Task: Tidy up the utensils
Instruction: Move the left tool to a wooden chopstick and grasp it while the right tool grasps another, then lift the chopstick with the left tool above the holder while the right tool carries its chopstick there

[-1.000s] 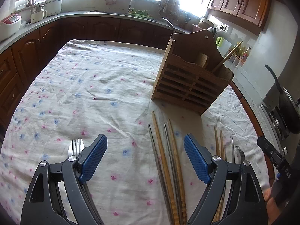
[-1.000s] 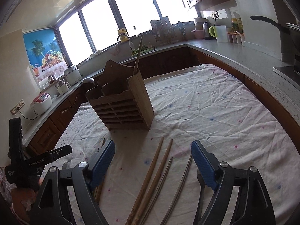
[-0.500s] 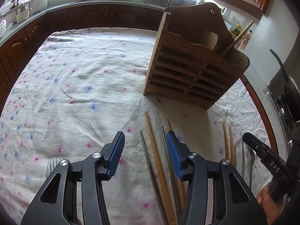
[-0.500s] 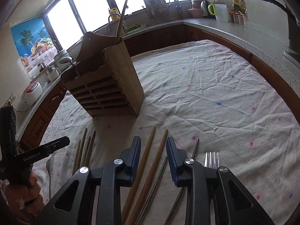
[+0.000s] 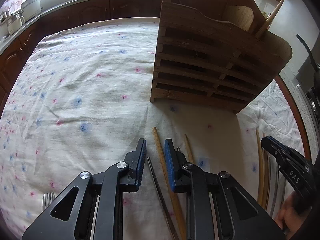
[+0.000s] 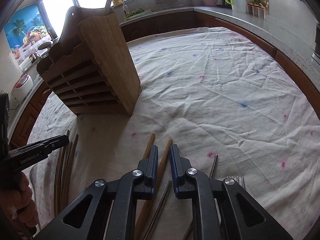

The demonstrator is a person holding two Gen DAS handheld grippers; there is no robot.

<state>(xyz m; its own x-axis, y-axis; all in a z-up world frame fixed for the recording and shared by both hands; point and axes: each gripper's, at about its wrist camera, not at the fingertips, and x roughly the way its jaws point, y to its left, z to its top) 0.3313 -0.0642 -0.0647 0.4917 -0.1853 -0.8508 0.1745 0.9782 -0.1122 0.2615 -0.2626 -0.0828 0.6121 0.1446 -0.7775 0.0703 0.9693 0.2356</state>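
Both grippers, left (image 5: 155, 156) and right (image 6: 164, 162), were closing, each around 1 wooden chopstick (image 5: 160, 150) (image 6: 165, 156); pads not yet pinching. Next: lift toward the far wooden rack (image 5: 210, 70).

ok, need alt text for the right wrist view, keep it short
The right gripper is closing its blue-padded fingers around a wooden chopstick lying on a flowered tablecloth. More chopsticks and a fork lie alongside; a slatted wooden utensil holder stands behind on the left.
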